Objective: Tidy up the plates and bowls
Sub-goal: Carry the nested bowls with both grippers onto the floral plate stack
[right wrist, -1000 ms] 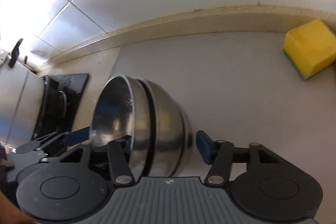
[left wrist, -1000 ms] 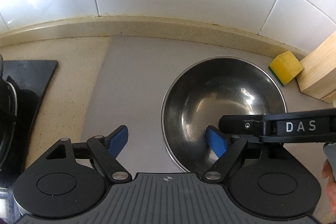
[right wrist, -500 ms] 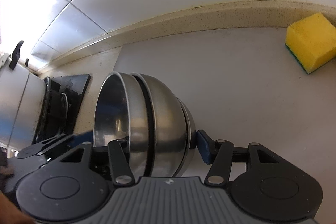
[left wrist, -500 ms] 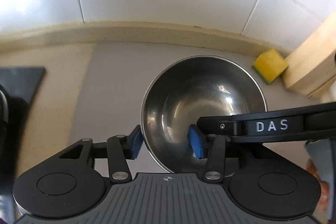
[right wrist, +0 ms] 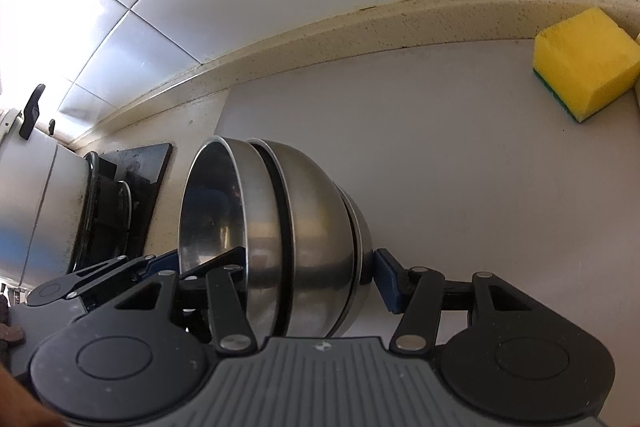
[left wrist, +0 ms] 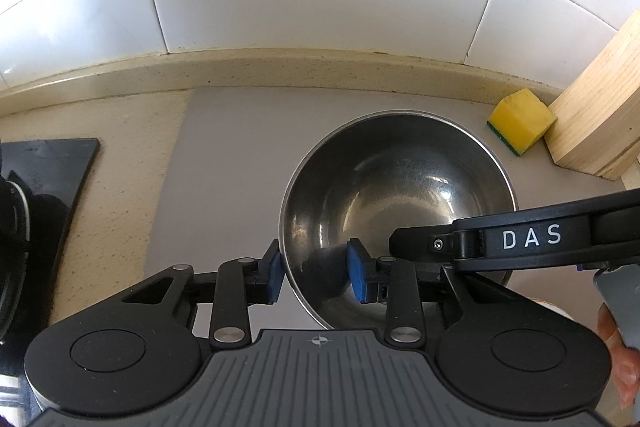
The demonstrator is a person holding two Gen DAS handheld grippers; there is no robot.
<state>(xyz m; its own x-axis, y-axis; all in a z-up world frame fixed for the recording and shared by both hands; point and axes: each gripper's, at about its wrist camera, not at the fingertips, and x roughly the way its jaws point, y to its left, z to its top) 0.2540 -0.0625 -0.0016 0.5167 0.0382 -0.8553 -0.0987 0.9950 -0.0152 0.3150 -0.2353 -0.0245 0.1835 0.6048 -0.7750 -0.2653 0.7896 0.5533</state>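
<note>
Left wrist view: left gripper (left wrist: 316,277) fingers straddle the steel bowl (left wrist: 396,195) rim, not visibly pinched. Right gripper (right wrist: 280,275) clamps the nested bowl stack (right wrist: 276,235) through its wall. Stacking looks nearly done; placing remains. Grey mat (left wrist: 232,155) ahead is free; sponge (left wrist: 520,119) and wood block (left wrist: 596,115) crowd far right.
</note>
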